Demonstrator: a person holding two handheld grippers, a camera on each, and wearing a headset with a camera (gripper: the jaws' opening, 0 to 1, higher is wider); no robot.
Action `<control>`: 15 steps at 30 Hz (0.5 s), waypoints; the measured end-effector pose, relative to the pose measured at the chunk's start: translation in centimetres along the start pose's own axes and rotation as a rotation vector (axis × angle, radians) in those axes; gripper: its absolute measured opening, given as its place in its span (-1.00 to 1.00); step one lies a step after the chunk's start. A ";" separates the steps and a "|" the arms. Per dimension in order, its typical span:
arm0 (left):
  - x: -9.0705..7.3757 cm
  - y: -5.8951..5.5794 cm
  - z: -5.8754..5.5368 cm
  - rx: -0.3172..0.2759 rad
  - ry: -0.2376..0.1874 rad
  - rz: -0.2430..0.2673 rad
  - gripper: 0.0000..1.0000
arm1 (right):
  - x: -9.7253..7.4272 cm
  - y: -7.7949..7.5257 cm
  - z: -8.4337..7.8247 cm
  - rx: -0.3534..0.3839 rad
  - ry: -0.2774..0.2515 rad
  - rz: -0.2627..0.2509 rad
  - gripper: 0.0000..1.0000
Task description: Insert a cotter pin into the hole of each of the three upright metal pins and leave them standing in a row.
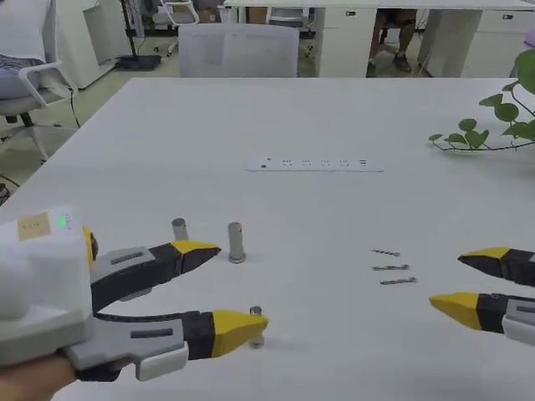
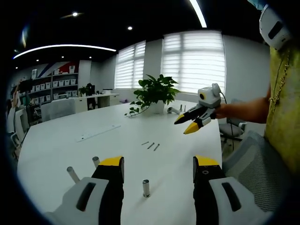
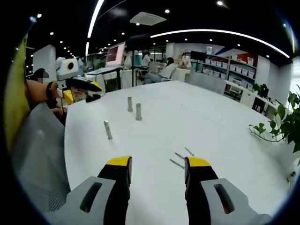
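Pin [image 1: 256, 312] half hidden behind spread left gripper [image 1: 219, 284]; right gripper [image 1: 450, 281] spread, cropped; seemingly three cotter pins [image 1: 391, 267].

Left gripper [image 1: 242, 284], right gripper [image 1: 445, 281]: black, yellow-tipped; yellow shirt [image 2: 286, 126].

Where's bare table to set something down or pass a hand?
Free: the table between the pins and the cotter pins, and the wide stretch beyond the power strip. Crowded: near left, where the left gripper is at the pins. The right gripper is beside the cotter pins, and the plant is at far right.
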State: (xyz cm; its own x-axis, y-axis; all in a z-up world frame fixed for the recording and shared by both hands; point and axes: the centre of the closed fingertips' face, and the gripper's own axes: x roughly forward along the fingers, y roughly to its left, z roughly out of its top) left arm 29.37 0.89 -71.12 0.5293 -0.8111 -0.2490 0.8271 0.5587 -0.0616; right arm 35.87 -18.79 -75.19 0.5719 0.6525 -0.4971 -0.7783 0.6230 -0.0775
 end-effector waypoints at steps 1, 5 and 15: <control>0.0 0.0 -0.1 0.004 0.002 0.002 0.18 | 0.2 -0.3 0.1 -0.008 0.012 0.003 -0.09; 0.2 0.1 -0.7 0.012 0.022 0.005 0.15 | 1.3 -2.1 1.1 -0.044 0.033 0.002 -0.19; 0.0 1.0 -1.2 -0.016 0.024 0.030 0.07 | 5.4 -5.9 0.4 -0.115 0.184 0.033 -0.53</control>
State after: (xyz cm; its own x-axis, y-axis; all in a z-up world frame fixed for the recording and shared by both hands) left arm 29.99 1.68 -72.37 0.5489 -0.7897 -0.2740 0.8078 0.5854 -0.0692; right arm 43.68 -18.73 -77.06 0.4967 0.5753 -0.6498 -0.8265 0.5422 -0.1516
